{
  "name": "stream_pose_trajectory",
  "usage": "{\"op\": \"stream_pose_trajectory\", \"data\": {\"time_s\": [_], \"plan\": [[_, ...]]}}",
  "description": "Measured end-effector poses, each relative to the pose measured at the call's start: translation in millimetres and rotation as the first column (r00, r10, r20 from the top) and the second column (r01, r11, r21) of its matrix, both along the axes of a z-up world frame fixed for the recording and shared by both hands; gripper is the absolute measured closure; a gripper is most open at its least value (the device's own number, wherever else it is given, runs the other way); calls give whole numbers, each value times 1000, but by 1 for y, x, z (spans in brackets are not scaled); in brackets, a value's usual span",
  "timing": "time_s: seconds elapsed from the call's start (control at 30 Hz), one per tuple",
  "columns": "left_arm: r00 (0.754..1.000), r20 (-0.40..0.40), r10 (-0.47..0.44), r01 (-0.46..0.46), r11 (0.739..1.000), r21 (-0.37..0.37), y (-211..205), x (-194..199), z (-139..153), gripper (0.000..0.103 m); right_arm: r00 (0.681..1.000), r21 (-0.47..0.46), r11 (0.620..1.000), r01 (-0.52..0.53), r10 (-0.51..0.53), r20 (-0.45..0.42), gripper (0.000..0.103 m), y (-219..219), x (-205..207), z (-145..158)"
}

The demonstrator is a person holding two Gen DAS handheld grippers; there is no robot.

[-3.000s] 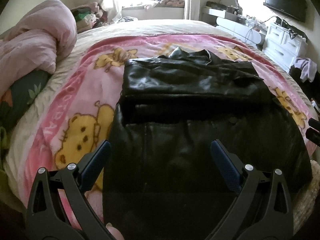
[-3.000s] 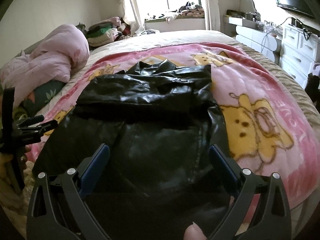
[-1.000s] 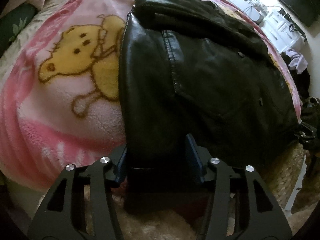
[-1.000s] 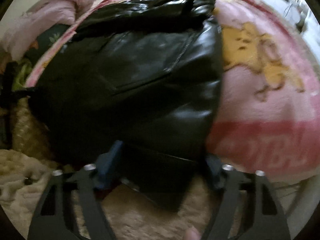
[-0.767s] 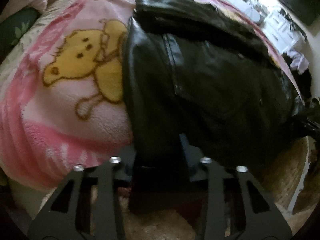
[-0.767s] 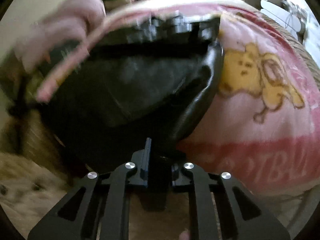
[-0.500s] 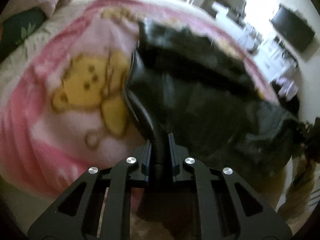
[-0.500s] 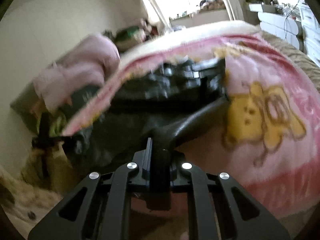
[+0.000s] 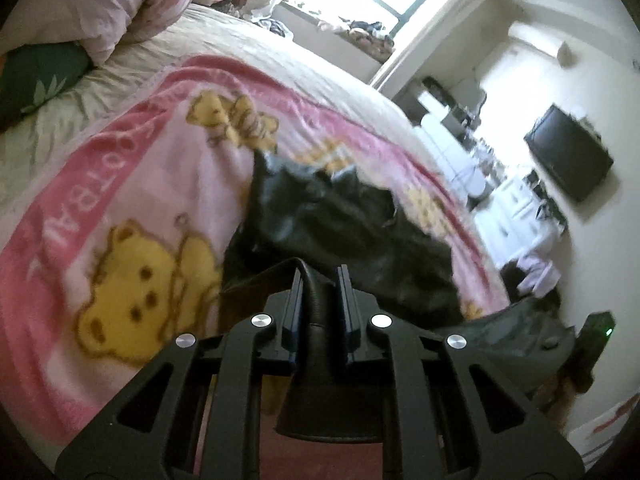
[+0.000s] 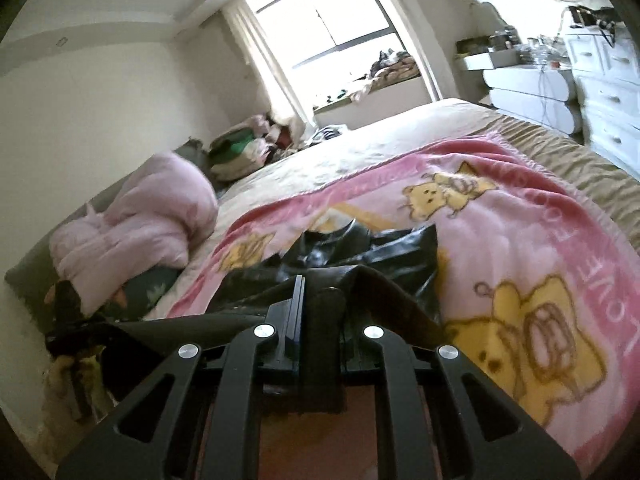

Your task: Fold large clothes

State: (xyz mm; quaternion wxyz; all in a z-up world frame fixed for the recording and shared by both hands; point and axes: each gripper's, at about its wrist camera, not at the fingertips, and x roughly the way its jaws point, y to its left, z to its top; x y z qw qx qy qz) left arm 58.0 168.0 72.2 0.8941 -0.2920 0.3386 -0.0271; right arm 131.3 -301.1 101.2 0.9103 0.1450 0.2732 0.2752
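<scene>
We have the left claw [image 9: 319, 276] clamped on one corner of the black leather jacket's [image 9: 344, 236] near hem and the right claw [image 10: 320, 292] clamped on the other. The rest of the jacket lies ahead on the pink bear blanket [image 9: 132, 184] over the bed, collar at the far end, so the fold probably runs away from us. The blanket border shows partial lettering, "LOVE FO".
</scene>
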Motion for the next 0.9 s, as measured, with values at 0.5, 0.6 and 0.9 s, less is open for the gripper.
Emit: {"op": "stream_pose_trajectory", "data": {"time_s": [0.5, 0.6, 0.9], "plan": [[997, -11, 74, -73, 995, 73, 7, 98, -5, 93, 994, 8, 996, 88, -87, -62, 91, 19, 88, -21], [997, -21, 77, -74, 991, 109, 6, 113, -15, 93, 992, -8, 995, 101, -102, -74, 90, 24, 103, -30], [996, -71, 62, -53, 991, 119, 15, 147, -46, 90, 981, -95, 986, 134, -145, -127, 89, 40, 149, -69]]}}
